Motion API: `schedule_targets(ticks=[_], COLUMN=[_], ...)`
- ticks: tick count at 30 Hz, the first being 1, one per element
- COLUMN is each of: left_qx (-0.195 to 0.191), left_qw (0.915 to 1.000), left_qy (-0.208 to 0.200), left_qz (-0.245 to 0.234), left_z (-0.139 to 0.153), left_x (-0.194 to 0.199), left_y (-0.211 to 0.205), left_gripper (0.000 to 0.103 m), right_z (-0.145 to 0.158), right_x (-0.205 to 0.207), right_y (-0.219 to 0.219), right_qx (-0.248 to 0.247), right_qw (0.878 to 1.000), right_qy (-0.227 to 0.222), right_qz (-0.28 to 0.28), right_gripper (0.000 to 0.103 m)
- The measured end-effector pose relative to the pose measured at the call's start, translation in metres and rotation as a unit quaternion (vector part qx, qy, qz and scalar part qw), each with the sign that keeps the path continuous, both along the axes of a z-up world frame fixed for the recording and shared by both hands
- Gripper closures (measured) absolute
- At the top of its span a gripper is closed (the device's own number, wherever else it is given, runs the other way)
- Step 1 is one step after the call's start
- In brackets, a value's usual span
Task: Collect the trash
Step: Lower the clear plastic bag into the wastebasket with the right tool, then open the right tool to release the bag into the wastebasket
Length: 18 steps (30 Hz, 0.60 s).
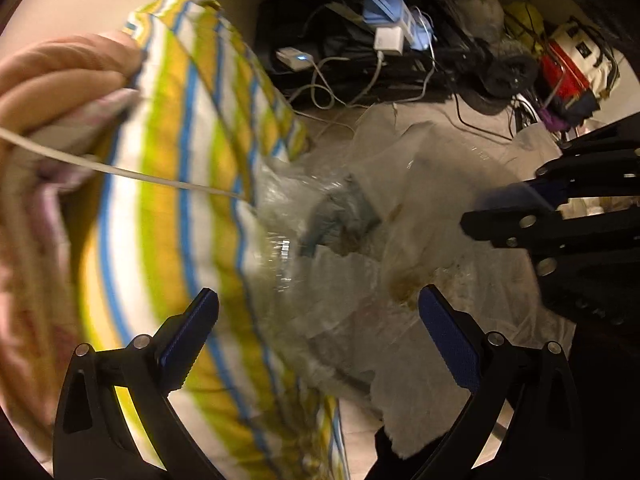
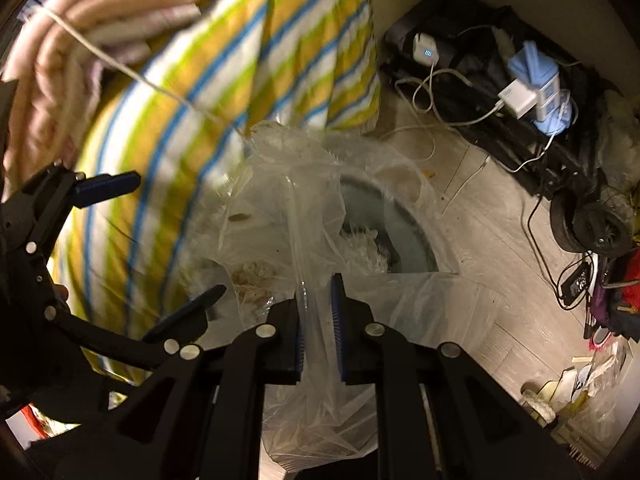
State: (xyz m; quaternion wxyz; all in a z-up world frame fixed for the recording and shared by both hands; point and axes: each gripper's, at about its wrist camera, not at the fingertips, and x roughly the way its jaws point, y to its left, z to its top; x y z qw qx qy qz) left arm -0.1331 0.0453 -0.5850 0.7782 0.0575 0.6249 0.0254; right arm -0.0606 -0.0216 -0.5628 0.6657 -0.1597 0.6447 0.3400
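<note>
fig.: clear plastic trash bag point(image 2: 316, 216) pinched at its rim, bin below it.
left wrist view: left gripper point(image 1: 318, 340) gapes empty above the bag, just beside the yellow, white and blue striped cloth point(image 1: 180, 160). right wrist view: right gripper point(image 2: 318, 320) is clamped on bag film; best to keep that pinch firm and let the left take the opposite rim.

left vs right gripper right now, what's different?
Left gripper: fingers stand wide apart, nothing pinched, with the clear plastic bag and striped cloth below them. Right gripper: fingers nearly together, clamped on a fold of the plastic bag. In the right wrist view the left one sits off to the side by the cloth, while the right one is over the bag. Both are black with blue pads and point down toward the floor.
</note>
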Motion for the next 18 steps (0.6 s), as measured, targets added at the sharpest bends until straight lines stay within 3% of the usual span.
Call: schedule_targets(ticks=[11,18], left_qx=[-0.002,-0.005], left_qw=[0.9997,0.9986], left_qy=[0.023,0.049], left_qz=[0.004,0.017], left_z=[-0.063,-0.085], left_x=[0.000,-0.007], left_y=[-0.003,-0.003], left_gripper=[0.006,0.006], right_z=[-0.088,-0.116], right_x=[0.000,-0.002], right_y=[0.001,0.015], right_qx=[-0.033,-0.048], right_qw=[0.998,0.996], right_qy=[0.033,0.031], right_qz=[0.037,0.068], right_gripper=[0.090,0.089])
